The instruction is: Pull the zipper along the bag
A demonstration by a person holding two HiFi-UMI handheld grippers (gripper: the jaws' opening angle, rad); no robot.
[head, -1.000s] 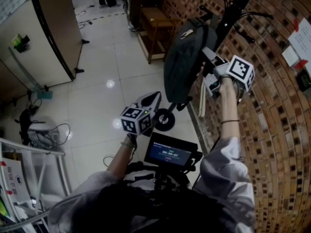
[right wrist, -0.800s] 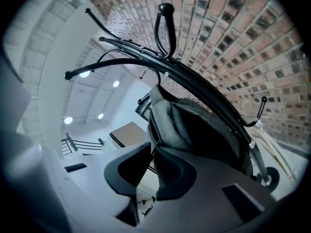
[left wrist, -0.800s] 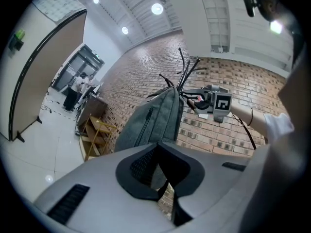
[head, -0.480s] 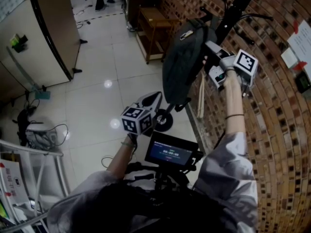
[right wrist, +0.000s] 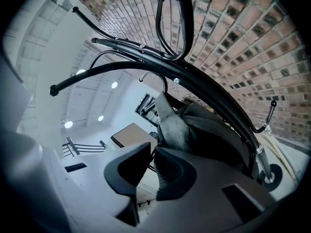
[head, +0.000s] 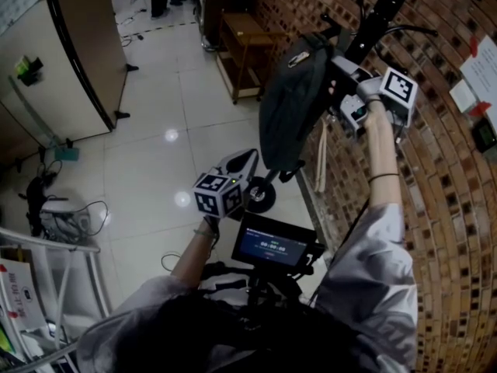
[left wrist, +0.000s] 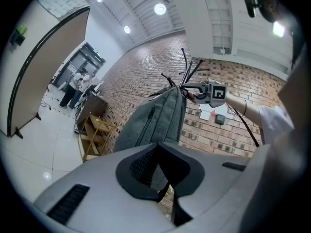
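Observation:
A grey backpack [head: 291, 107] hangs from a black coat rack [head: 373, 18] against the brick wall. My right gripper [head: 335, 76] is at the bag's upper right edge, high up by the rack's arms. In the right gripper view its jaws [right wrist: 151, 152] stand almost together, pinching a thin dark zipper pull just before the grey fabric [right wrist: 194, 125]. My left gripper [head: 250, 155] hangs lower, beside the bag's bottom and apart from it. Its jaws [left wrist: 159, 147] meet at the tips with nothing seen between them, and the bag [left wrist: 155, 118] hangs beyond.
A wooden shelf [head: 248, 41] stands on the tiled floor behind the bag. A black wheel [head: 262, 193] sits under the bag. A pale strap [head: 322, 158] dangles along the brick wall [head: 450, 169]. Papers [head: 481, 68] are pinned at right. A small screen [head: 276, 243] sits by my chest.
My right gripper has risen and shifted right along the bag's top edge, rolling slightly. The left gripper has stayed in place.

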